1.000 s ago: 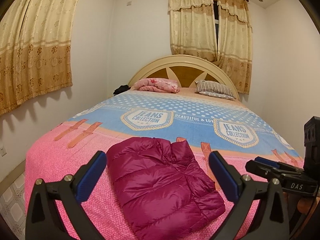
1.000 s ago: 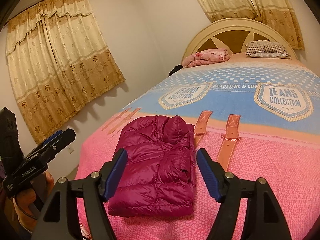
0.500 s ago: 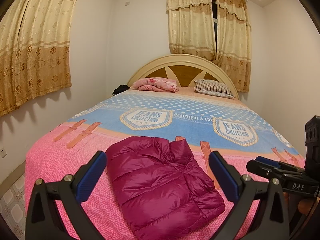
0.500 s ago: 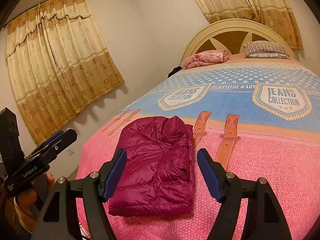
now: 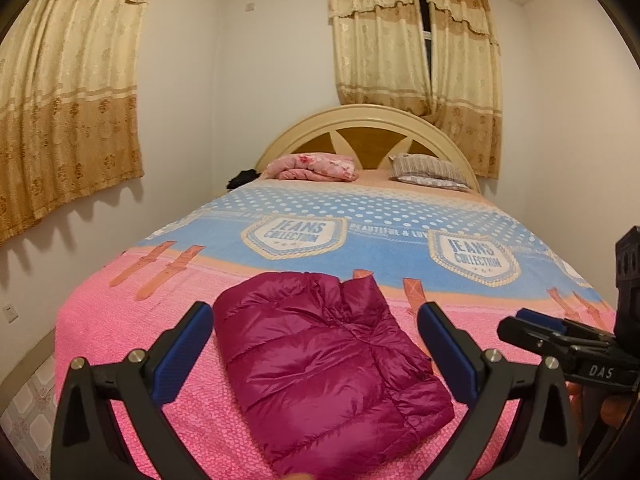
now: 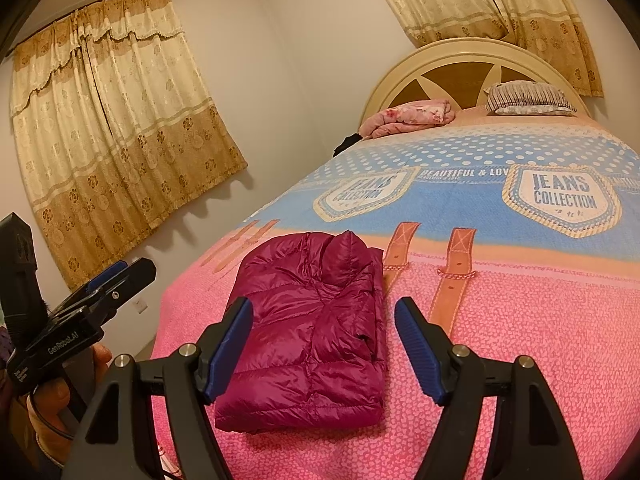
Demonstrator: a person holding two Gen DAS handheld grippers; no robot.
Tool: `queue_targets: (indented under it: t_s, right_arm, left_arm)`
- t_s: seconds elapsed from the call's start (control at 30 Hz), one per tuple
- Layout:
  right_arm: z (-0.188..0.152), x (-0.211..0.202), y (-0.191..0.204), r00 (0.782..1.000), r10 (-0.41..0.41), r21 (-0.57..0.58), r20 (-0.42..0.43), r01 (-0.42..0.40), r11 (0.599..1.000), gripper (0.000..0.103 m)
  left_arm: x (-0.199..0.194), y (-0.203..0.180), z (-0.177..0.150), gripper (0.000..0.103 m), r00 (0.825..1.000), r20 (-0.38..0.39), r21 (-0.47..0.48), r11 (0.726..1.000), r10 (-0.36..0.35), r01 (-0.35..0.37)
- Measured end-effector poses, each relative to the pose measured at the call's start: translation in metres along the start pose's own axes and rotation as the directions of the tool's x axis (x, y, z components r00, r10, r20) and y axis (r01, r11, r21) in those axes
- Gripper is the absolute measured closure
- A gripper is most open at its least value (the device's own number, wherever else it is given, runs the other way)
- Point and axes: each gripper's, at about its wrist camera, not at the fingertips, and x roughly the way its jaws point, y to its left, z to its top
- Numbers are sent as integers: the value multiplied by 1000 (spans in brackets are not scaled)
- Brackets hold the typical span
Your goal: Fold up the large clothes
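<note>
A folded magenta puffer jacket (image 5: 328,364) lay on the pink-and-blue bed (image 5: 120,328) in a curtained room; both grippers' (image 5: 316,344) (image 6: 324,340) jaws stood wide, empty, everything unchanged from earlier.

We hold our left gripper (image 5: 316,344) with jaws spread wide, nothing between them. Our right gripper (image 6: 324,342) is likewise agape, sitting at three o'clock of the left.

1. We see a folded magenta puffer jacket (image 5: 332,364) lying on the bed's pink blanket (image 5: 120,328).
2. Our left tongs (image 5: 316,344) stand wide apart above it, gripping nothing.
3. The right tongs (image 5: 532,322) show at the right edge.
</note>
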Motion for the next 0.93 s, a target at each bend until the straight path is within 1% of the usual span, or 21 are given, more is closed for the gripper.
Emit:
queue_targets:
  t_s: [0.03,0.1,0.3,0.5,0.63,0.77,0.93]
  right_arm:
    - [0,0,0,1000,-1,1,2,1,1000,29]
    - [0,0,0,1000,-2,1,5,2,1000,29]
    - [0,-2,-1,1000,-6,1,7,6,1000,29]
    - [0,-2,-2,1000,-5,1,7,5,1000,29]
    - [0,-2,-2,1000,-6,0,6,6,1000,29]
    - [-1,-1,-4,1000,-7,-1,0,7,1000,29]
    - [-5,0,-6,1000,-11,1,-12,11,1000,28]
  left_arm:
    - [-1,-1,0,0,1000,4,5,1000,6,-6]
    - [-3,-2,1,0,999,17,12,999,44,-44]
    - [-5,-7,3,0,998,27,33,998,61,-62]
    - [-6,-6,4,0,998,35,30,998,53,-54]
    - [-3,-6,3,0,998,25,33,998,51,-52]
    - [0,-5,0,0,999,11,36,999,33,-33]
    - [1,-8,-2,0,1000,9,50,998,29,-30]
